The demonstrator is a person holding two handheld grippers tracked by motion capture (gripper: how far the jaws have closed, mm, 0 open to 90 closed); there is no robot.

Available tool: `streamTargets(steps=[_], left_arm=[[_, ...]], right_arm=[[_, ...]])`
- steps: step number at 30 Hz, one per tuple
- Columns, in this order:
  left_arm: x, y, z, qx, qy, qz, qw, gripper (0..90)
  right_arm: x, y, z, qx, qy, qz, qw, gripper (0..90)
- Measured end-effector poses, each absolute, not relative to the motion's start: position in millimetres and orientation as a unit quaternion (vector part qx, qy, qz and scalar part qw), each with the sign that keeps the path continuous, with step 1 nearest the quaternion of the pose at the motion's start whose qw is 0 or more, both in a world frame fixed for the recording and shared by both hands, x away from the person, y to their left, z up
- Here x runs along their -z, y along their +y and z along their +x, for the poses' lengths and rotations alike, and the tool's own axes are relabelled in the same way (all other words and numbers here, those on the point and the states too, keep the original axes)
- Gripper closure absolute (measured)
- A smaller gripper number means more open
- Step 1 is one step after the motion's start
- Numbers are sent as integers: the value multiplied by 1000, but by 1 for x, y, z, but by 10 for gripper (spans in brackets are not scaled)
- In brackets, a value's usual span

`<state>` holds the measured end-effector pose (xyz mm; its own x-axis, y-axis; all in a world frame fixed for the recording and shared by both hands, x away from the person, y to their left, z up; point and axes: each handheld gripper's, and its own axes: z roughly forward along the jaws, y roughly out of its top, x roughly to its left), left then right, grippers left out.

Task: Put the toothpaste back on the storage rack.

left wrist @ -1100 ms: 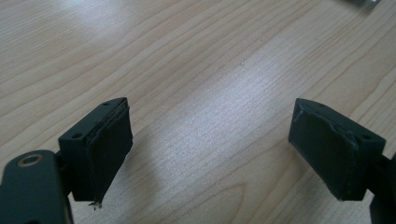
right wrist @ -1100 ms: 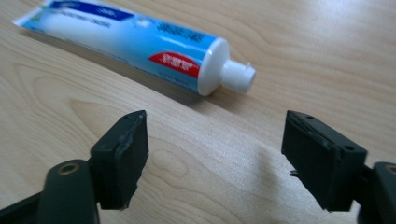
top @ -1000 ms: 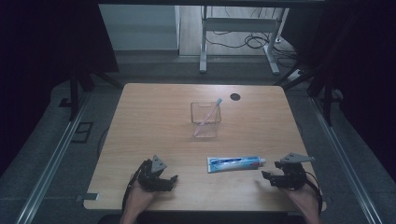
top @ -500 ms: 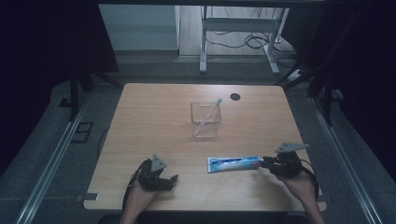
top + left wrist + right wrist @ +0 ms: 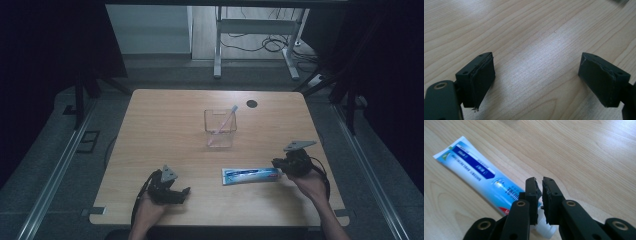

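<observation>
- Table [image 5: 165,130]: pale wood, visible grain, smooth with a soft sheen.
- Tube [image 5: 484,177]: glossy plastic, white cap.
- Cup [image 5: 220,128]: clear plastic.
- Right gripper [image 5: 541,195]: matt black plastic, rough pads.

R gripper [image 5: 539,185] jaws nearly together, just a thin gap, having just been closing w/ nothing between the pads. Blue-white toothpaste tube [image 5: 477,172] lies flat on wooden table [image 5: 586,152]; its white cap [image 5: 545,228] sits right under the jaws.
</observation>
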<state>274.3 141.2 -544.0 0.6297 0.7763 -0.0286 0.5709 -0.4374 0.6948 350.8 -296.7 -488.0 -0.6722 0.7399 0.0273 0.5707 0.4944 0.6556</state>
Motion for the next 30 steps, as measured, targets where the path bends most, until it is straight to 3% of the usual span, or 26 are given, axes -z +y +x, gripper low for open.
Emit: streamTargets(steps=[12,30], left_arm=[[544,141,274,-149,403,835,343,140],[544,141,274,-149,404,835,344,140]], right_arm=[[499,-294,371,-293,869,387,95,857],[498,-297,347,-316,872,369,60,824]])
